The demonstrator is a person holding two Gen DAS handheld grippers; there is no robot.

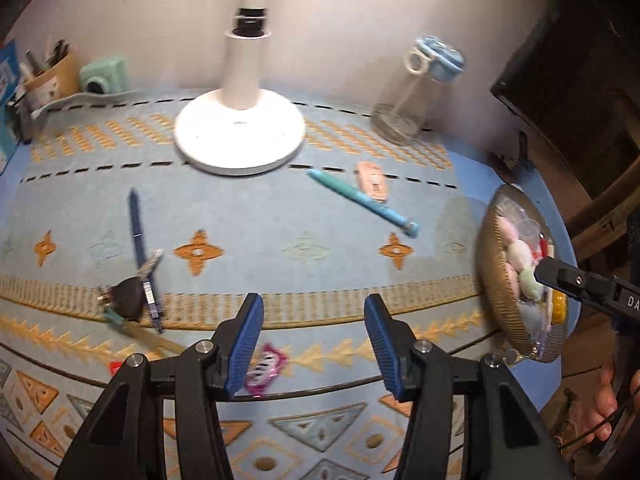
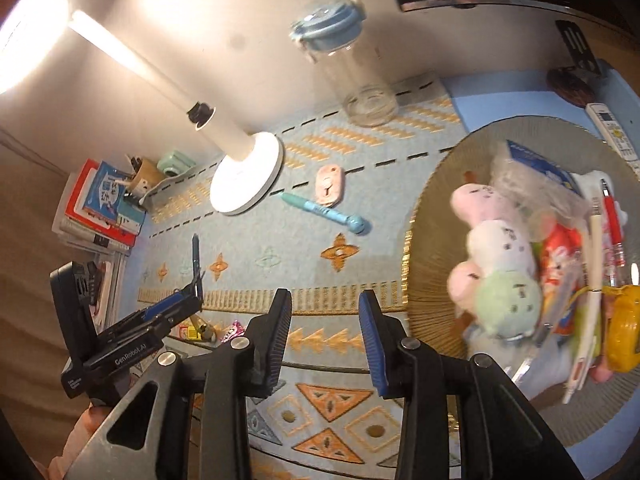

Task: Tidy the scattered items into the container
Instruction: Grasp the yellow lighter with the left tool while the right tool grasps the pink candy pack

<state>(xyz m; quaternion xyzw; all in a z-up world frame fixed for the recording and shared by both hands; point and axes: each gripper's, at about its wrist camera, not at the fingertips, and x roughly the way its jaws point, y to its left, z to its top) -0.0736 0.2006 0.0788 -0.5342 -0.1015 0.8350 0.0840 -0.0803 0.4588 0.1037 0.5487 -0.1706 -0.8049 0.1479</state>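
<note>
1. The left gripper [image 1: 314, 344] hangs over the patterned cloth [image 1: 280, 216], its blue-padded jaws parted about halfway with nothing between them. A pink-and-white wrapped sweet [image 1: 267, 368] lies on the cloth just behind its left finger.
2. The right gripper [image 2: 325, 340] also stands partly open and empty, over the cloth just left of the basket's rim.
3. The woven basket [image 2: 424, 264], the container, sits at the right end of the table. Inside it lie a plush toy of pink, white and green balls [image 2: 496, 256], a yellow item [image 2: 622, 328], a red pen [image 2: 612, 228], a white pen [image 2: 595, 248], a blue-edged packet [image 2: 536, 160] and crinkled wrappers, all piled together and partly blurred.
4. To the left on the cloth, a dark blue pen [image 1: 138, 236] lies beside a black clip-like item [image 1: 126, 298]; what else is in that cluster cannot be told.
5. Farther out, a teal pen [image 1: 362, 204] lies slantwise, with a pink correction-tape case [image 1: 374, 182] just beside it.
6. Beyond stand a white lamp base [image 1: 240, 136] and a clear bottle with a blue lid [image 1: 416, 92], which looks empty.
7. At the far left, a brown cup holding pens [image 1: 52, 74] stands near a mint-green camera [image 1: 105, 76].
</note>
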